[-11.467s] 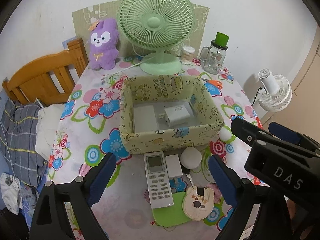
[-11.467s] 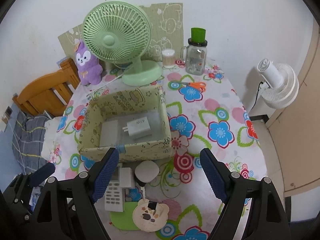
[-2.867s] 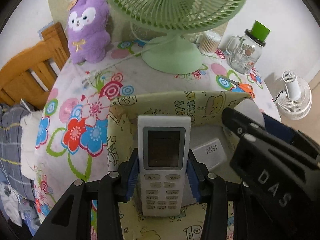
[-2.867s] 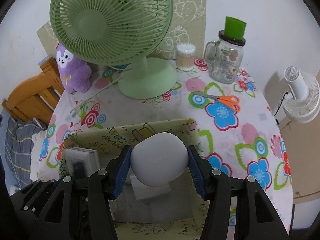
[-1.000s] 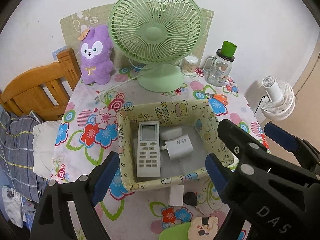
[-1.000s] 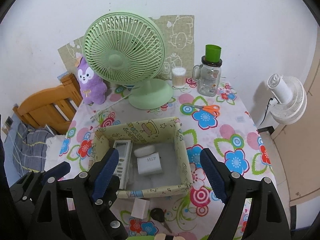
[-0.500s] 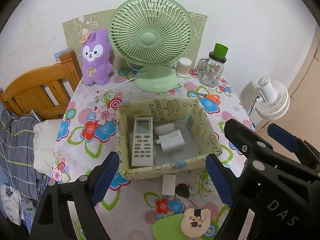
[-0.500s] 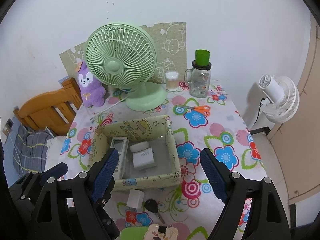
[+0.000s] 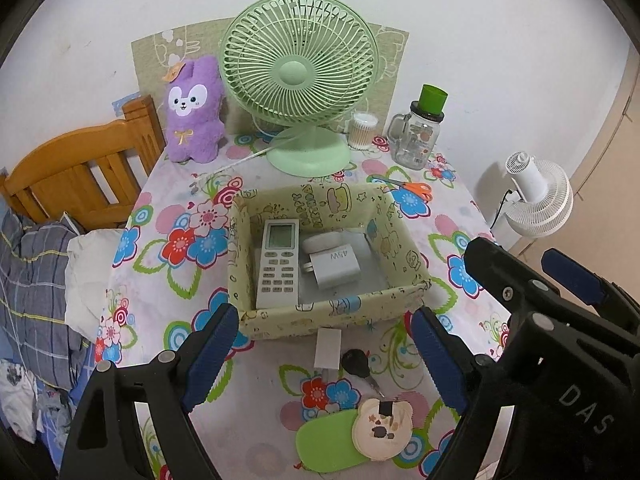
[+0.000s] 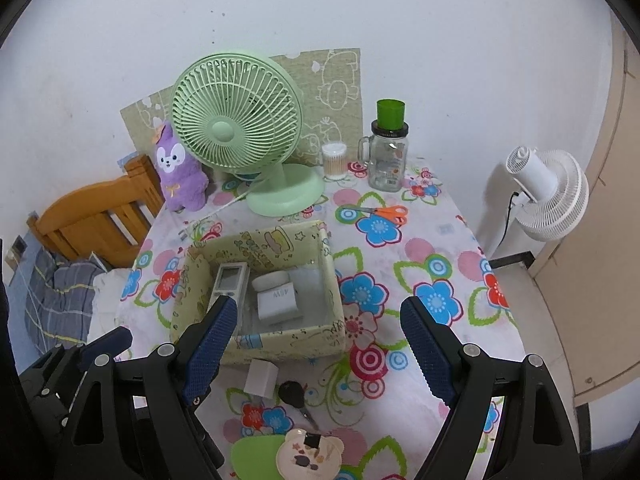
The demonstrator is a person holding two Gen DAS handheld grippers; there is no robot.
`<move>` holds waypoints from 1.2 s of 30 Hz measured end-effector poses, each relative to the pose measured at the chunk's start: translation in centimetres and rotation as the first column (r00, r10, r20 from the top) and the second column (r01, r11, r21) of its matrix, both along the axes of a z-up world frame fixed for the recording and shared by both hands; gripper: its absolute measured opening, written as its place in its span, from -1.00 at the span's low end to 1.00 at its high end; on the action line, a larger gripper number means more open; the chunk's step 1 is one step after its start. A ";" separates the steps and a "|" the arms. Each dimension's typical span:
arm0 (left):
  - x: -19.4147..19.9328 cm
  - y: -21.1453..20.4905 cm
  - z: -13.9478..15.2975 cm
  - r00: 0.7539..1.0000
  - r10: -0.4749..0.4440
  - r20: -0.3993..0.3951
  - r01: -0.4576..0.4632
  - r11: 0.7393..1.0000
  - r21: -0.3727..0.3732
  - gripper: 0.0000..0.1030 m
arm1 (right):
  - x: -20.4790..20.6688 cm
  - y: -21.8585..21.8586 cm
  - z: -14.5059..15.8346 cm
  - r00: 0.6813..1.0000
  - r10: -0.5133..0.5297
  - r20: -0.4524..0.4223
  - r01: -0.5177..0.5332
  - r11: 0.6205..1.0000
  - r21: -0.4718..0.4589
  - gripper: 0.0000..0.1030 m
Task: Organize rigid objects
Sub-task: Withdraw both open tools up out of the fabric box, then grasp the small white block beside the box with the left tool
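A yellow patterned box (image 9: 332, 314) (image 10: 256, 340) sits mid-table. In it lie a white remote (image 9: 279, 262) (image 10: 229, 278), a white oval case (image 9: 322, 243) (image 10: 271, 280) and a white charger block (image 9: 334, 266) (image 10: 278, 302). In front of the box lie a small white block (image 9: 327, 347) (image 10: 261, 378), a black key (image 9: 357, 363) (image 10: 292, 395), a bear-shaped pad (image 9: 382, 424) (image 10: 310, 454) and a green pad (image 9: 326, 446) (image 10: 252, 458). My left gripper (image 9: 322, 354) and right gripper (image 10: 316, 346) are open and empty, held above the table's near edge.
At the back stand a green fan (image 9: 300, 76) (image 10: 236, 128), a purple plush (image 9: 194, 112), a cotton-swab jar (image 9: 362, 130) and a glass mug jar (image 9: 420, 136). Orange scissers lie at right (image 9: 408, 187) (image 10: 380, 212). A wooden chair (image 9: 76, 172) is left, a white floor fan (image 9: 536, 196) right.
Both grippers have drawn back and up from the box; the view is wider. Over the past seconds the remote and oval case were released into the box.
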State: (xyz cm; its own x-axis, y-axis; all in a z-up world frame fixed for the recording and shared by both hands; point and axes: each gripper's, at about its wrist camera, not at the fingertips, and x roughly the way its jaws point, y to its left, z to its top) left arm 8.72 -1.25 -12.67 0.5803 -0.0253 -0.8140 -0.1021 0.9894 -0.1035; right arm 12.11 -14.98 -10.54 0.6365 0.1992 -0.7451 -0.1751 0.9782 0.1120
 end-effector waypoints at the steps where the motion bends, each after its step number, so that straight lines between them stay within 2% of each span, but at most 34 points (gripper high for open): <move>1: -0.1 -0.1 0.0 1.000 0.001 0.000 -0.001 1.000 -0.001 0.75 | -0.2 -0.2 -0.1 1.000 -0.001 -0.002 0.001 1.000 0.002 0.67; 13: -1.3 -0.2 -1.9 1.000 0.001 -0.013 -0.001 1.000 -0.020 0.76 | -1.5 -0.9 -1.8 1.000 -0.009 -0.024 0.009 1.000 0.001 0.67; 31: -1.4 0.0 -6.5 0.999 -0.011 -0.052 0.013 0.999 0.037 0.76 | -2.4 -0.6 -6.3 0.997 -0.012 -0.078 0.009 0.999 -0.036 0.67; 36: -1.0 -0.3 -7.5 0.997 -0.047 -0.056 0.050 0.997 0.054 0.76 | -2.2 -1.0 -7.5 0.994 -0.065 -0.091 0.060 0.997 -0.053 0.67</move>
